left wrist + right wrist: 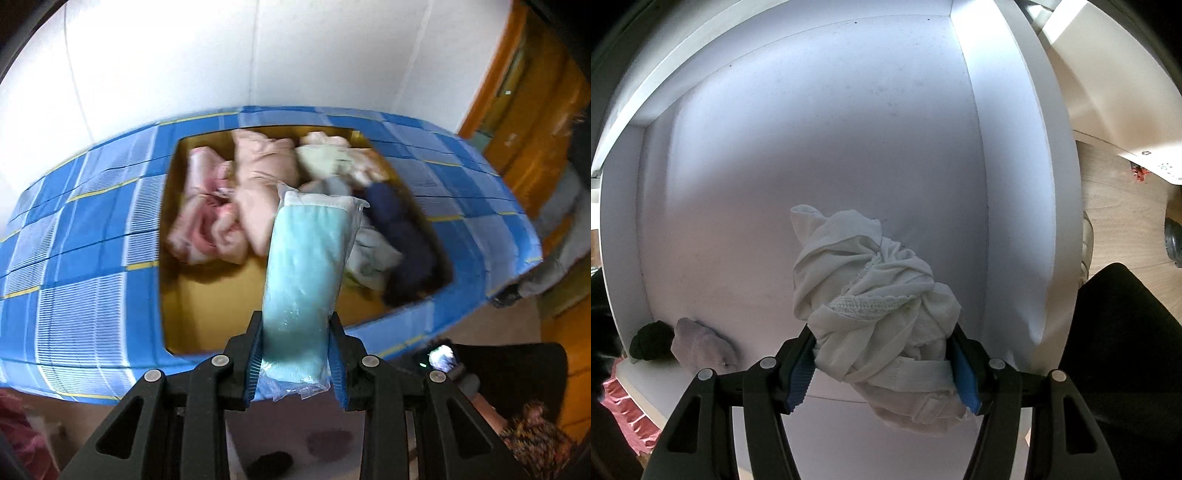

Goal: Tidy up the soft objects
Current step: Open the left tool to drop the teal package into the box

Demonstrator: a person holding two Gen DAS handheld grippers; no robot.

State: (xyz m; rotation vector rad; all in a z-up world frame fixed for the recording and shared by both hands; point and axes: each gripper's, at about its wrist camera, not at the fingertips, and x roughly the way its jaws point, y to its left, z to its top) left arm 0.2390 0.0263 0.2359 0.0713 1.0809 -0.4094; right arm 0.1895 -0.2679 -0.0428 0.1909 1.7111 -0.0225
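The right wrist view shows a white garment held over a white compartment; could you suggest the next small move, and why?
Probably lower the right gripper and release: its jaws clamp the bundled white garment over the white compartment, where two small cloth items already lie.

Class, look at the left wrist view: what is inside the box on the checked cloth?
The box holds pink clothes, a beige bundle, pale garments and a navy item. The held turquoise packet covers part of it.
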